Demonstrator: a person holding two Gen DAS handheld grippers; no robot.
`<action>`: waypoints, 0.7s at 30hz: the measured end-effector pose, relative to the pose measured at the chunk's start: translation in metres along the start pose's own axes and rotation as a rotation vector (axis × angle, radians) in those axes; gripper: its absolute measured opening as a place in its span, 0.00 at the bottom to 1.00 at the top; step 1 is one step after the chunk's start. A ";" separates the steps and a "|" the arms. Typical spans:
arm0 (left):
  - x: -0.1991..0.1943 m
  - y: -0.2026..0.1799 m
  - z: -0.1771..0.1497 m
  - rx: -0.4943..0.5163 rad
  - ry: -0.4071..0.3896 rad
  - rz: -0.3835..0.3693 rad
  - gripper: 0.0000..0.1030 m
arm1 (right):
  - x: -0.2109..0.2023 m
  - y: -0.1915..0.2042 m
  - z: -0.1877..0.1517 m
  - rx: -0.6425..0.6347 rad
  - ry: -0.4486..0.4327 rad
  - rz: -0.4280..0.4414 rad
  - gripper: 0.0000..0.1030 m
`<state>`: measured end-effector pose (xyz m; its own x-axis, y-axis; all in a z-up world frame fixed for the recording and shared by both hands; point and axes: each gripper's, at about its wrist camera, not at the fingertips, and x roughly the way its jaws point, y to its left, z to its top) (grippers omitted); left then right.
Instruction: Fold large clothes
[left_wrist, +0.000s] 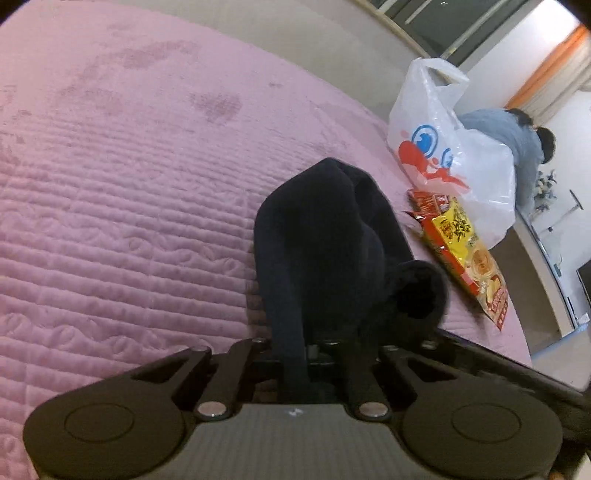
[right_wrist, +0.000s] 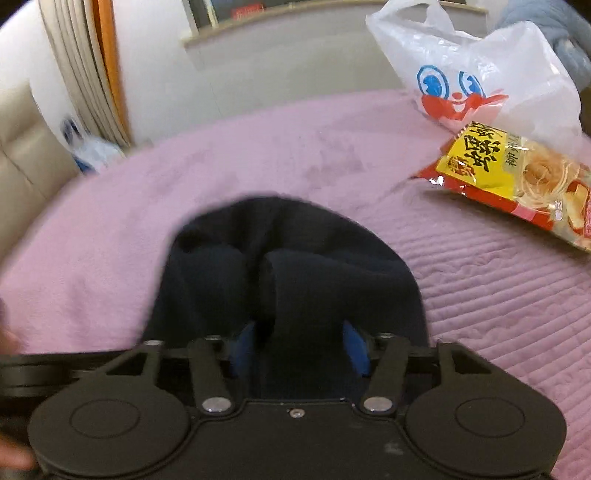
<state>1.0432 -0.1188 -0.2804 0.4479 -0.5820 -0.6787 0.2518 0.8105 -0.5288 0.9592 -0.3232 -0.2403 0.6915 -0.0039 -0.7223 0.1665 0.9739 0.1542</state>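
A dark navy garment hangs bunched over a pink quilted bed cover. My left gripper is shut on a fold of it, and the cloth drapes forward from the jaws, hiding the fingertips. In the right wrist view the same garment fills the centre. My right gripper is shut on another fold of it; blue pads show at the sides of the cloth. The garment is lifted off the bed cover between both grippers.
A white plastic bag with a clown face and a yellow-red snack packet lie on the bed's far side. A person in blue crouches beyond. A beige headboard and curtain stand left.
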 end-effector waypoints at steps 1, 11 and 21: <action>-0.008 0.000 -0.002 0.016 -0.025 -0.018 0.05 | 0.002 0.002 -0.001 -0.025 0.001 -0.040 0.10; -0.134 -0.015 -0.034 0.115 -0.145 -0.254 0.05 | -0.155 -0.050 -0.026 -0.017 -0.264 0.089 0.10; -0.248 -0.060 -0.108 0.344 -0.182 -0.394 0.12 | -0.318 -0.072 -0.082 -0.045 -0.438 0.139 0.10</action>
<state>0.8247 -0.0304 -0.1355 0.3961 -0.8498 -0.3479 0.6826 0.5259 -0.5074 0.6692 -0.3739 -0.0768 0.9385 0.0410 -0.3429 0.0276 0.9808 0.1931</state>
